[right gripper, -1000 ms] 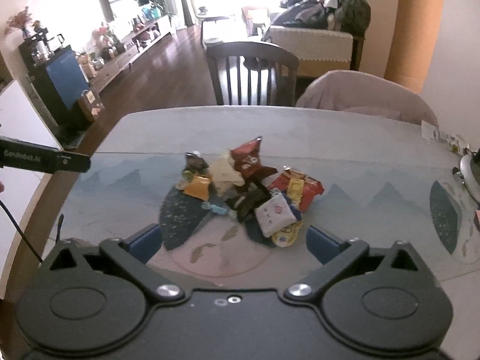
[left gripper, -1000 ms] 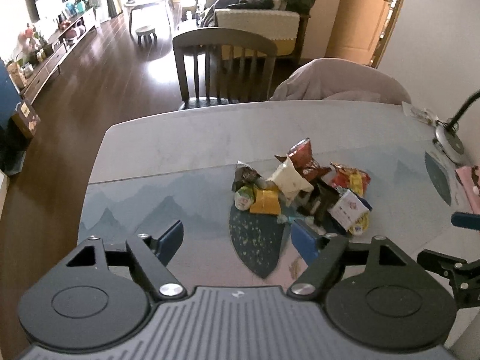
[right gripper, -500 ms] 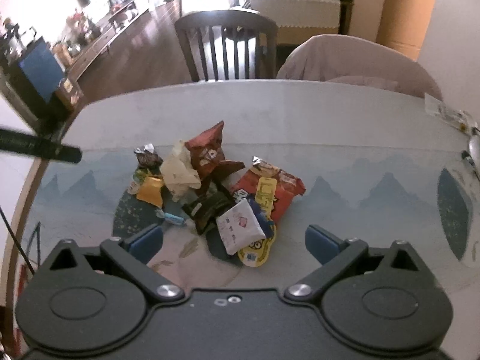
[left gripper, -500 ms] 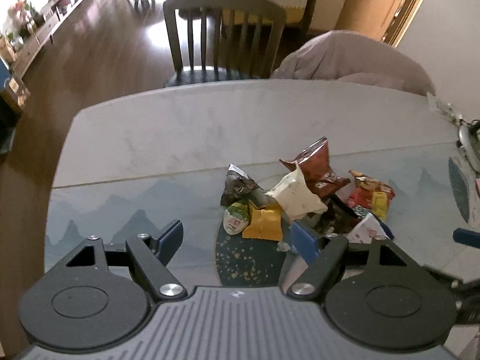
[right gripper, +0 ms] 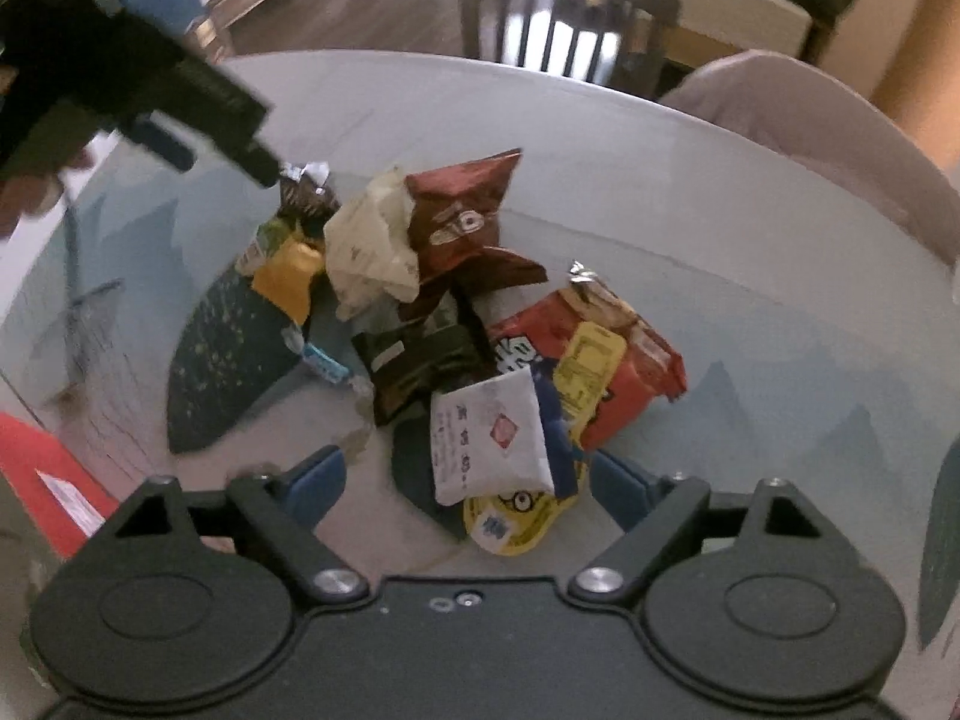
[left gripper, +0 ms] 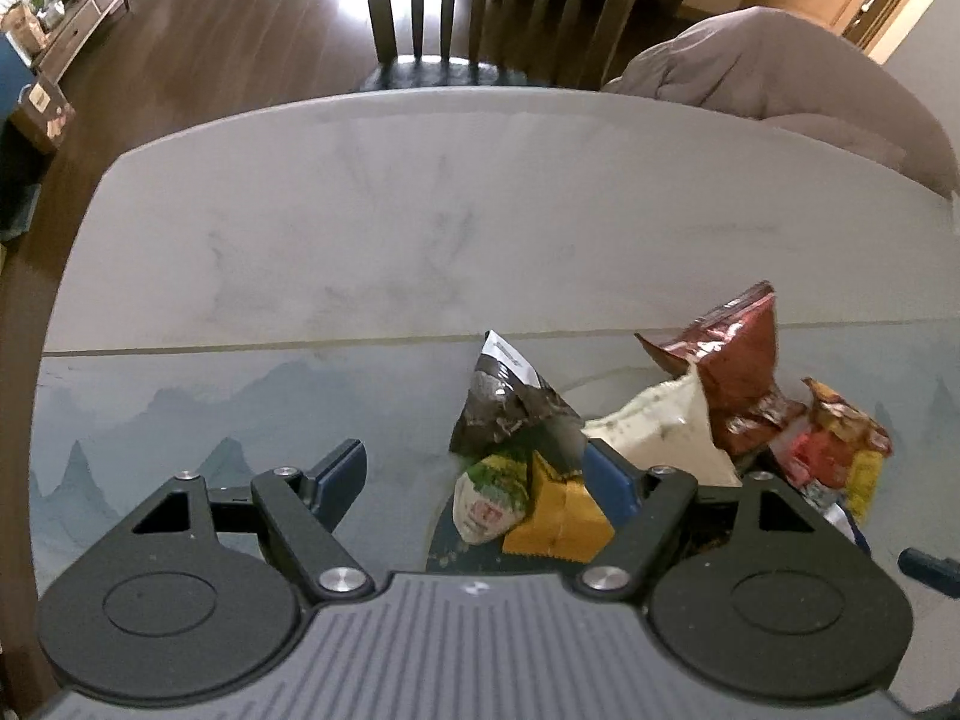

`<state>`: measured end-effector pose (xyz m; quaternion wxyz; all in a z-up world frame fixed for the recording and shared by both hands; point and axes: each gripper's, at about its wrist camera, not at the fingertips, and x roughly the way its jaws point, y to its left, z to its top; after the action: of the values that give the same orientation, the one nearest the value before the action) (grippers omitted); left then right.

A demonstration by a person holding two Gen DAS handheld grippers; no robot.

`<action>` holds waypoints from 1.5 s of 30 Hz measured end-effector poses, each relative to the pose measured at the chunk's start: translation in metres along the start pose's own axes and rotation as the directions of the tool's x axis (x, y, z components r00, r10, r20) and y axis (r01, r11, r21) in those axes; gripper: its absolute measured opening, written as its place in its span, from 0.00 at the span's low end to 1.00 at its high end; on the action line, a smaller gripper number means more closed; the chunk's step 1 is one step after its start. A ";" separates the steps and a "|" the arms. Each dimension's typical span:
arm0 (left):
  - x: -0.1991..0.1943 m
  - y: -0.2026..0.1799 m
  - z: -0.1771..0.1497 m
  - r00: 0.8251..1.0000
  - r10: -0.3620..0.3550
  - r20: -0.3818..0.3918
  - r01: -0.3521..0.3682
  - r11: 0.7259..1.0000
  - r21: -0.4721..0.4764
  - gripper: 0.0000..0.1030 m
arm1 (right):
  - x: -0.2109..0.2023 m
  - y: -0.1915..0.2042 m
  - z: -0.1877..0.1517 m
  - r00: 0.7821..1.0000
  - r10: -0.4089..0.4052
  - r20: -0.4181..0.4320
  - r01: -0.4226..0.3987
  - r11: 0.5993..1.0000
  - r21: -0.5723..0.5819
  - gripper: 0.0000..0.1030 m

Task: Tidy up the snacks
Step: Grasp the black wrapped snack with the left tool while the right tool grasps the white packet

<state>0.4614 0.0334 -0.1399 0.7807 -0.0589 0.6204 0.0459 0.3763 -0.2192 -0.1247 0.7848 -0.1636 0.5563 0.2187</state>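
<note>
The left claw (left gripper: 474, 474) is hanging over the desk (left gripper: 420, 228) with its jaws spread wide and nothing gripped. Between its blue pads (left gripper: 339, 477) a green-and-white packet (left gripper: 489, 498) and a yellow packet (left gripper: 558, 516) are lying on the desk, just ahead of a dark foil pouch (left gripper: 510, 408). A cream bag (left gripper: 660, 432) and a brown bag (left gripper: 738, 372) are lying beyond its right-hand pad, touching each other.

The right claw (right gripper: 462, 480) is also standing open and holding nothing; its jaws have just been closing a little. A white sachet (right gripper: 486, 432) is lying between its pads, resting on a yellow cartoon packet (right gripper: 510, 522) and not pressed by either pad. Ahead of it a black packet (right gripper: 414, 366) is sitting in the pile of snacks (right gripper: 432, 300), and a red bag (right gripper: 624, 354) is lying ahead and to the right. Far ahead-left, the other claw's dark body is reaching in over the pile's edge.

A wooden chair (left gripper: 498, 6) is standing beyond the desk's far edge.
</note>
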 end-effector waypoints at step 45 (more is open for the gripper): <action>0.044 0.022 0.001 1.000 -0.009 -0.008 0.008 0.995 -0.100 0.32 | 0.033 0.031 -0.018 0.980 -0.191 0.052 0.198 0.958 -0.210 0.29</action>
<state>0.4692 0.0557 -0.1833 0.7745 -0.1010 0.6202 0.0734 0.3550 -0.1965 -0.1621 0.7890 -0.2975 0.4983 0.2018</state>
